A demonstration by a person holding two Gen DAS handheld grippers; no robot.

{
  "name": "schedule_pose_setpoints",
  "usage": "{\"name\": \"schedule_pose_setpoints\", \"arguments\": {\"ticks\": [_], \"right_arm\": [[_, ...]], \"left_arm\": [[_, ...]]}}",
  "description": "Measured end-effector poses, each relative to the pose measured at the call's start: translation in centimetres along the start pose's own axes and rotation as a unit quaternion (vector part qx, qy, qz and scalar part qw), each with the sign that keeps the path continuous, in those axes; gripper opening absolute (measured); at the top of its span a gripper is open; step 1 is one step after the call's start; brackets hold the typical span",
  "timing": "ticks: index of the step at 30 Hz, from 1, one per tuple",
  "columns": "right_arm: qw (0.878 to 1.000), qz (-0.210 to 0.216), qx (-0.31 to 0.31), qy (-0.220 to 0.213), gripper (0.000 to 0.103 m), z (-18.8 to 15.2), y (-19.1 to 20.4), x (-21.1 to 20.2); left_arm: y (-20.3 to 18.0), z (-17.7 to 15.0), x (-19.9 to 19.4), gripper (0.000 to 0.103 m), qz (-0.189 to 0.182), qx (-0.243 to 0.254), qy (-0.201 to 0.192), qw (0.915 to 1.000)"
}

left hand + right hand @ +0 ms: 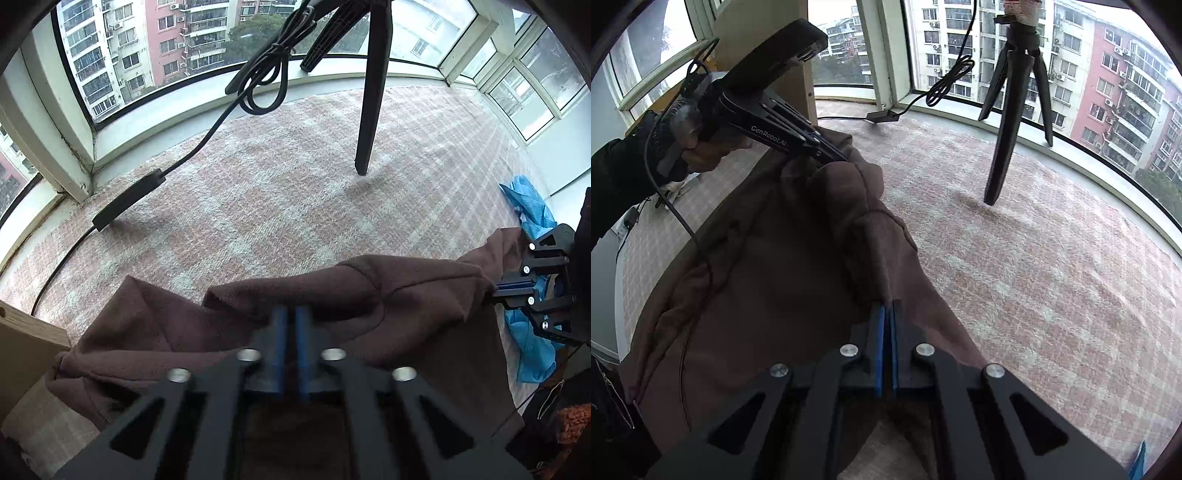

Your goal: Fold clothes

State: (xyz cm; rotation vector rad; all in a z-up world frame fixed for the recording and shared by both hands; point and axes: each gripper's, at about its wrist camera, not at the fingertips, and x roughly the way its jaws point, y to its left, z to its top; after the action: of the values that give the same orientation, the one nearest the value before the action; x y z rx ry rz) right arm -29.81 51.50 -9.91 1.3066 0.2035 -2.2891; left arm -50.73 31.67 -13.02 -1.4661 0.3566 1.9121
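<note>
A brown garment (332,288) lies bunched on a pink checked cloth (295,184). In the left wrist view my left gripper (290,312) is shut, its blue pads pinching a fold of the garment's upper edge. At the right of that view my right gripper (493,290) pinches the same edge further along. In the right wrist view the right gripper (888,306) is shut on a ridge of the brown garment (775,258). Up and to the left, a gloved hand holds the left gripper (836,155), closed on the far end of the fold. The stretch of edge between the grippers sags in wrinkles.
A black tripod (1008,129) stands on the pink checked cloth (1052,277) beyond the garment, its leg (369,110) close by. A black cable with an adapter (127,199) runs along the window sill. A blue garment (532,210) lies at the right, a wooden board (22,339) at the left.
</note>
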Motion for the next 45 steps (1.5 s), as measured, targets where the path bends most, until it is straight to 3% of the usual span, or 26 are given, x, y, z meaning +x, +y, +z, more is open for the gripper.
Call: {"name": "schedule_pose_setpoints", "arguments": {"ticks": [5,9,11,14,18,19,22,26,29,31,33,35,37,38,43,45], "right_arm": [[0.999,-0.028,0.023,-0.006,0.003,0.7,-2.0,-0.4],[0.999,-0.026,0.018,-0.004,0.003,0.7,-1.9,-0.3],[1.000,-0.025,0.009,0.001,0.003,0.4,-1.4,-0.2],[1.000,-0.026,0.003,0.006,0.003,0.2,-1.0,0.0],[1.000,-0.026,0.004,0.007,0.003,0.2,-0.9,0.1],[1.000,-0.027,0.003,0.007,0.003,0.2,-0.9,0.1],[0.999,-0.033,0.000,0.006,0.003,0.3,-0.8,0.1],[0.999,-0.046,0.005,0.002,0.003,0.3,-1.2,0.0],[0.996,-0.083,0.011,0.000,0.003,0.8,-1.9,0.2],[0.995,-0.098,0.018,-0.004,0.003,1.4,-2.4,0.5],[0.993,-0.120,0.023,-0.005,0.003,2.0,-2.9,1.0],[0.989,-0.150,0.020,0.006,0.003,2.3,-3.5,2.0],[0.987,-0.158,0.023,0.014,0.003,2.3,-4.0,2.8],[0.988,-0.154,0.024,0.015,0.003,2.1,-4.0,2.8],[0.991,-0.132,0.006,0.018,0.003,1.2,-2.4,2.4],[0.992,-0.124,-0.012,0.018,0.003,0.5,-1.1,1.9]], "left_arm": [[0.5,2.3,-4.9,0.000,0.014,-0.007,-0.083,0.9964],[2.2,2.2,-3.9,0.008,0.026,-0.022,-0.035,0.9988],[2.7,1.1,-2.6,0.031,0.035,-0.024,-0.001,0.9991],[2.7,-0.1,-0.4,0.034,0.031,-0.028,0.040,0.9983],[2.9,-0.5,1.6,0.040,0.015,-0.037,0.057,0.9976],[2.9,-0.5,2.1,0.039,0.010,-0.041,0.058,0.9974],[2.9,-0.7,3.1,0.002,-0.011,-0.054,0.060,0.9967],[2.2,-0.4,1.1,0.002,0.006,-0.034,0.019,0.9992],[2.9,1.1,-1.4,0.002,0.048,-0.034,-0.019,0.9981],[3.6,2.2,-2.3,0.002,0.052,-0.045,-0.036,0.9969],[4.3,3.2,-2.8,0.000,0.110,-0.067,-0.065,0.9894],[5.4,4.1,-3.1,0.000,0.134,-0.097,-0.083,0.9827],[6.4,4.1,-2.7,0.000,0.070,-0.118,-0.064,0.9885],[6.2,3.8,-2.2,0.007,0.060,-0.110,-0.049,0.9910],[3.6,1.4,1.0,0.010,0.101,-0.012,0.027,0.9944],[3.5,0.7,2.2,0.029,0.114,0.013,0.055,0.9919]]}}
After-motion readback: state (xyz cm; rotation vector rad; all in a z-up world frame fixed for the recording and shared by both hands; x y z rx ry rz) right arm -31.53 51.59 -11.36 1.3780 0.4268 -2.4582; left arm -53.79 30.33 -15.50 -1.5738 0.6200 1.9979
